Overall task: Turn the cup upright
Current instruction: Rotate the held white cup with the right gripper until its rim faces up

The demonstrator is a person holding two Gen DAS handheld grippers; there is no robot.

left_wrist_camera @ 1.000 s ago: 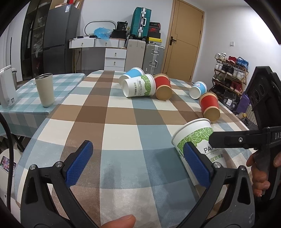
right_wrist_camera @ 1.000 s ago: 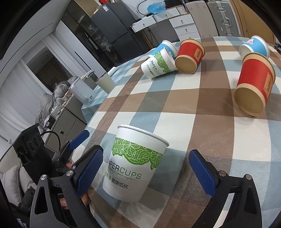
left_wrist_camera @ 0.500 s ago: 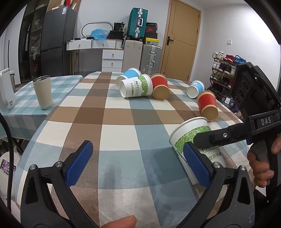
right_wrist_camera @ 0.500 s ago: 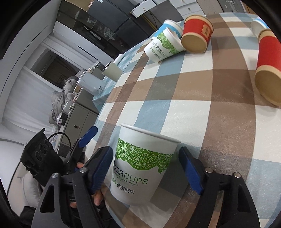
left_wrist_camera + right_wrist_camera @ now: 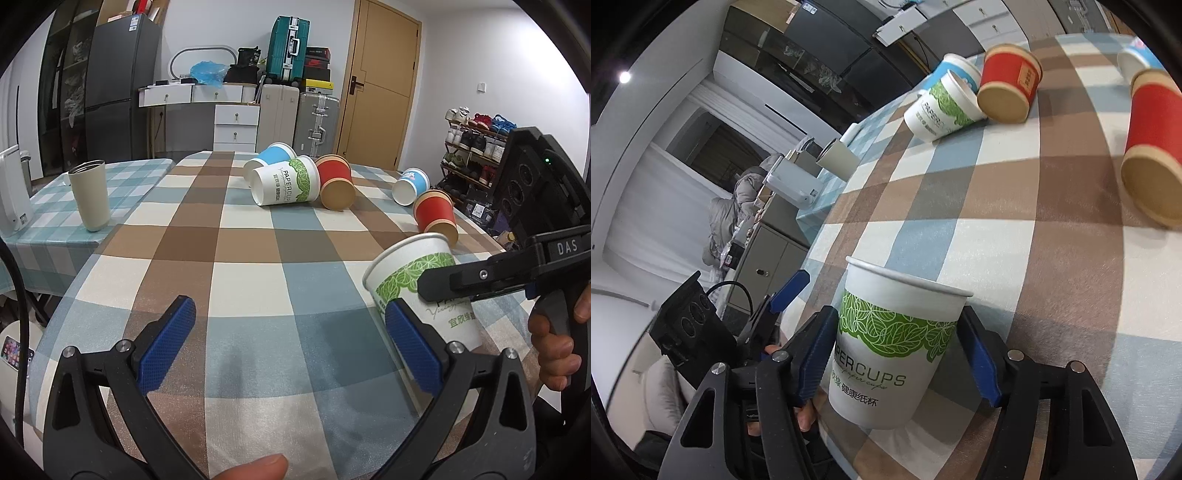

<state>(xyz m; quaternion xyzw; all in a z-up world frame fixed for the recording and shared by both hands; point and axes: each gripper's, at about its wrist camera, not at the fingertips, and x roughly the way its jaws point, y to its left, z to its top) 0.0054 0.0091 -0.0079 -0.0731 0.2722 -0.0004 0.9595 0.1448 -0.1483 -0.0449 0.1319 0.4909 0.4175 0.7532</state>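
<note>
The right gripper [image 5: 899, 354] pinches a white-and-green paper cup [image 5: 886, 350] between its blue fingers [image 5: 817, 356], mouth up and slightly tilted, at the near right edge of the checkered bench [image 5: 258, 280]. The left gripper [image 5: 288, 343] hovers beside it, fingers [image 5: 166, 339] spread and holding nothing. Farther back, a red cup [image 5: 436, 218] lies on its side. Beyond it, blue, white and red cups [image 5: 295, 181] lie clustered. A beige tumbler [image 5: 90, 195] stands at far left.
</note>
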